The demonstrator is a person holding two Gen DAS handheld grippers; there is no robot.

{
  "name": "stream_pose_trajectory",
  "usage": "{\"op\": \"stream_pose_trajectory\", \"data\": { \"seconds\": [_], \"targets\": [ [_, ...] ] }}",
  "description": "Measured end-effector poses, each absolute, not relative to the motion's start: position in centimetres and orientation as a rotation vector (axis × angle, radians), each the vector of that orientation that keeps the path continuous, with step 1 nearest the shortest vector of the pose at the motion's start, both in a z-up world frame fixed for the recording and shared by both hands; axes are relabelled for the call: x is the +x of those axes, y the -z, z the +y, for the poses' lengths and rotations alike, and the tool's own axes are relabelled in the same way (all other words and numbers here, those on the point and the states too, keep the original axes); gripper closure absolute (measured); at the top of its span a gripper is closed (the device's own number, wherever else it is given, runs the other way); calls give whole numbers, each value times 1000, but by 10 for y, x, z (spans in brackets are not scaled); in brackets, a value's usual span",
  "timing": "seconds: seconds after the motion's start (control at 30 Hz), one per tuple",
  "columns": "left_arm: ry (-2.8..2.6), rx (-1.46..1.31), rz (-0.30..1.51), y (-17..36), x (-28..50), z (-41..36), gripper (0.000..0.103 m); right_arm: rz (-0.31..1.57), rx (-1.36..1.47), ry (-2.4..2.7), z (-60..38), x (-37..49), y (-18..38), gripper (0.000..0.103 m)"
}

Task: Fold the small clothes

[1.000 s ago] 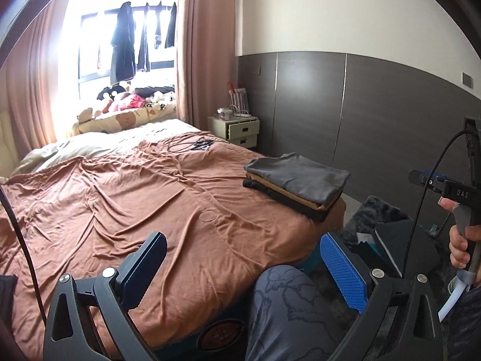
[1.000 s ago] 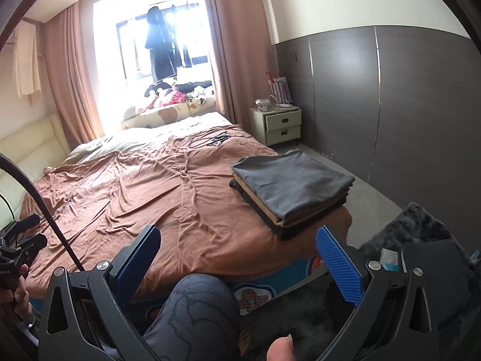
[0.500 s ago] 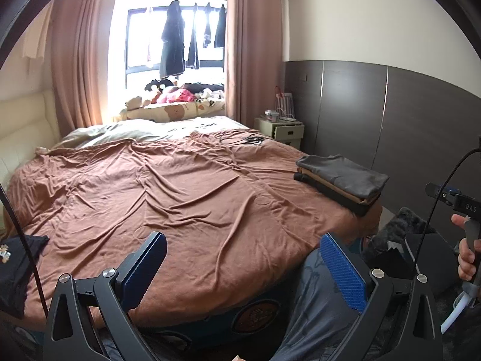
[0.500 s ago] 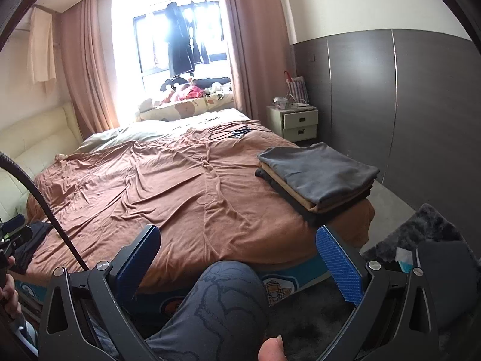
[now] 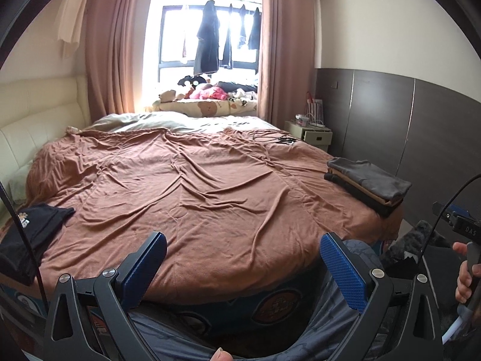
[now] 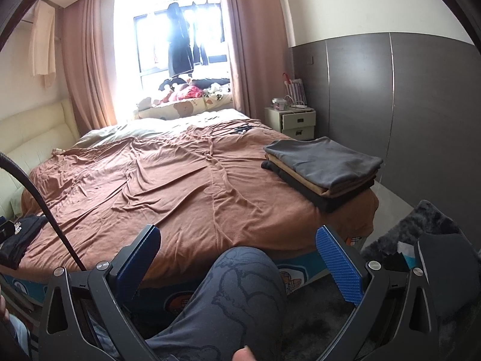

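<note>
1. The left gripper has its jaws spread wide with nothing between them; its blue-padded fingers hang in the air off the near edge of the bed, touching no cloth.
2. The right gripper is likewise wide apart and holds nothing. Between its fingers, just short of the bed's near edge, rises the person's knee in grey patterned trousers (this hides part of the bed's side panel).
3. In the left wrist view the right hand shows at the frame's right edge, off the bed's near right corner, wrapped round a handle; it is cut off by the frame, so the rest of that gripper cannot be made out there.
4. A black garment with a small white print lies unfolded on the bed's near left corner. Part of it hangs over the edge and a dark cable crosses in front; in the right wrist view only a sliver of it shows.
5. A folded stack sits on the bed's near right corner: grey on top, tan beneath, black at the bottom. How many pieces it holds cannot be counted.
6. The brown cover is wrinkled, and some black cables lie on it toward the bed's far right.
7. Beyond the bed's far right corner stands a nightstand; what sits on it is too small to tell.
8. Behind the bed's far end, dark clothes hang in the window, washed out by glare in the right wrist view.
</note>
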State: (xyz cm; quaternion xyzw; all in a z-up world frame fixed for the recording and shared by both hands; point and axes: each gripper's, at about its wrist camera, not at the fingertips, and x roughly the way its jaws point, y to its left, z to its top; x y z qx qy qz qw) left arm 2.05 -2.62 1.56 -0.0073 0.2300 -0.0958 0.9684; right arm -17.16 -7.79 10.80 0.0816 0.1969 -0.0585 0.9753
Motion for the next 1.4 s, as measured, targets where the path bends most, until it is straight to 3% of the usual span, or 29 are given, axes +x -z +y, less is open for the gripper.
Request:
{"op": "stream_pose_trajectory", "data": {
  "seconds": [1.4],
  "targets": [
    [159, -8, 461, -15, 0, -22, 0, 428, 160, 66, -44, -178, -89, 0]
  ]
}}
